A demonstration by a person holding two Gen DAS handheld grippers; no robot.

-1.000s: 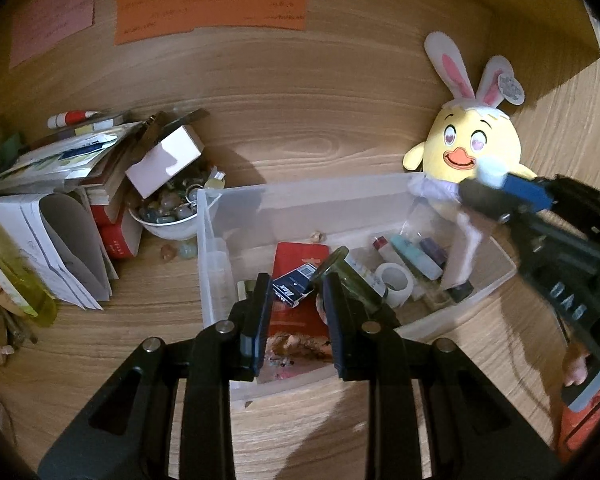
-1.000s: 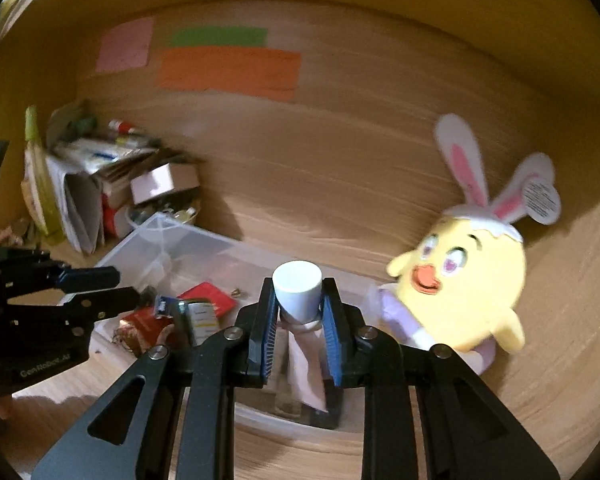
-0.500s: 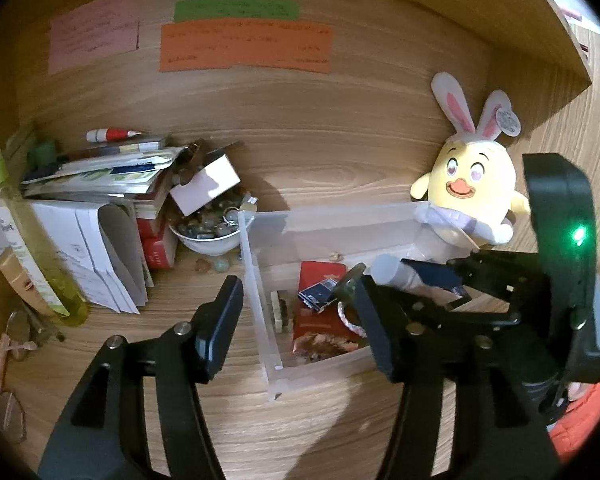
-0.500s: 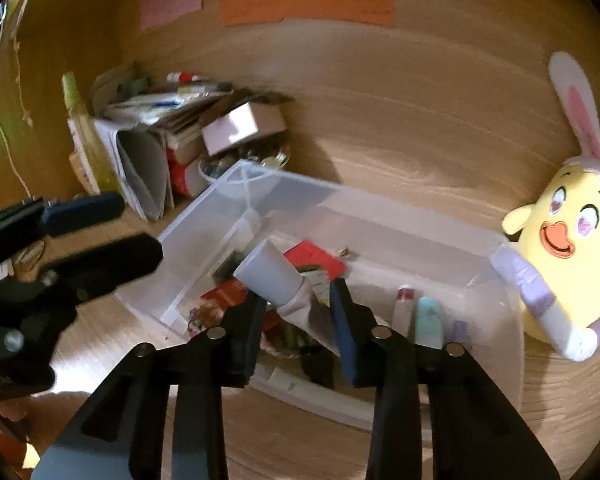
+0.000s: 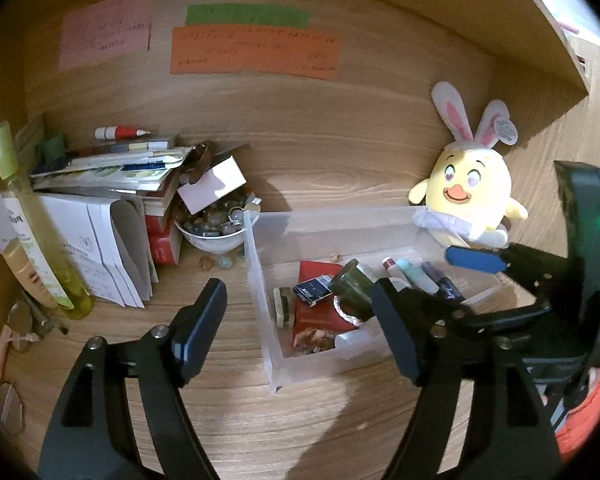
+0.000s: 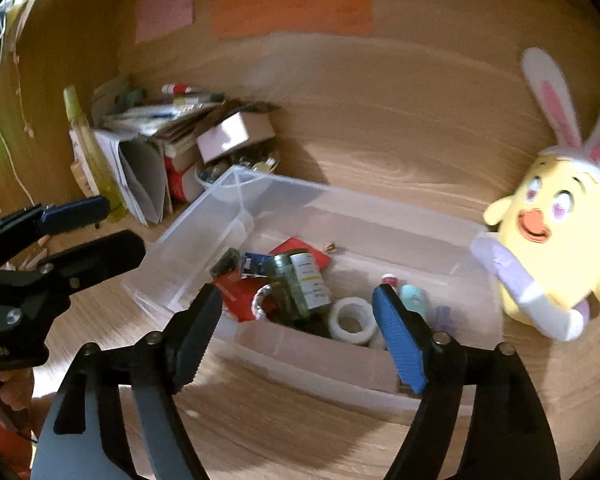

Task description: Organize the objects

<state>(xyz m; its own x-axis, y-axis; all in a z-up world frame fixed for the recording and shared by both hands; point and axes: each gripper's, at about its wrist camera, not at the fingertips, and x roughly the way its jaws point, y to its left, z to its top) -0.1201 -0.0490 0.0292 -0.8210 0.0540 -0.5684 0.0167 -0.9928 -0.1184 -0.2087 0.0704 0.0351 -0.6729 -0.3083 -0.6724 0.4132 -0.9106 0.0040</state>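
Both hand-held grippers hover at the clear plastic bin (image 6: 236, 216) that stands on the wooden desk (image 5: 300, 420), and everything else groups around that bin. The left gripper (image 5: 300, 328) has its jaws spread and opening, with nothing pinched between them; it sits at the bin's near left corner. The right gripper (image 6: 296, 340) is likewise spread and opening over the bin's front wall, its pads clear of the contents below. Inside the bin lie a dark green glass jar (image 6: 296, 284) with a white label, on its side near the middle, a white tape roll (image 6: 352, 322) just right of the jar, a red packet (image 5: 318, 272) under the jar, a small dark blue box (image 5: 312, 290) on that packet, and a few slim tubes (image 5: 414, 276) toward the bin's right end. A white-capped small bottle (image 5: 352, 338) rests against the bin's near wall. Behind the bin's right end sits a yellow chick plush (image 5: 470, 188) with bunny ears. Beyond the bin's left end stand a white bowl of pebbles (image 5: 214, 232) and a stack of papers and books (image 5: 112, 184).
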